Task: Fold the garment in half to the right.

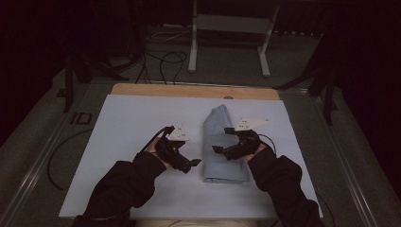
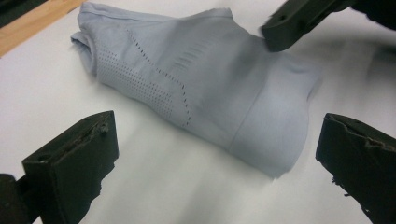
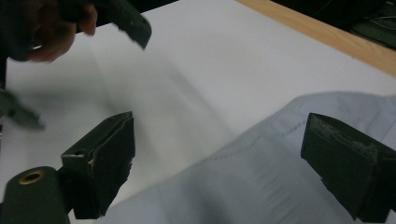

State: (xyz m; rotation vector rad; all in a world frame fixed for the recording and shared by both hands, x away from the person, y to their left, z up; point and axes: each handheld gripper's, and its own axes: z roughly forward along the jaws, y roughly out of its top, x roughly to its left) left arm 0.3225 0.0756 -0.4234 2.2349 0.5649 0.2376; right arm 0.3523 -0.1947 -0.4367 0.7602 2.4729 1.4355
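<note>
1. Two dark sleeves point(image 1: 127, 187) come in from the near edge of the table point(image 1: 194, 91), one on each side, each hand holding a gripper.
2. The left gripper point(image 1: 193, 163) sits over the bare white sheet point(image 1: 127, 127) that covers the table, just left of a folded cloth, not touching it. Its jaws stand wide apart with nothing between them; the left gripper view shows the cloth lying ahead of the gap.
3. The right gripper point(image 1: 217, 149) hangs over the cloth's near half, pointing left toward the other gripper. Its jaws are also spread wide and hold nothing; in the right gripper view the cloth lies under and between them.
4. The cloth point(image 1: 222, 142), a pale blue-grey garment folded into a long narrow strip, lies right of centre on the sheet, running from near to far. Rows of small holes mark its surface point(image 2: 140, 84).
5. Past the sheet, a strip of bare wood shows at the table's far edge.
6. Beyond that, dark cables point(image 1: 161, 59) lie on the floor beside a grey metal stand point(image 1: 231, 28).
</note>
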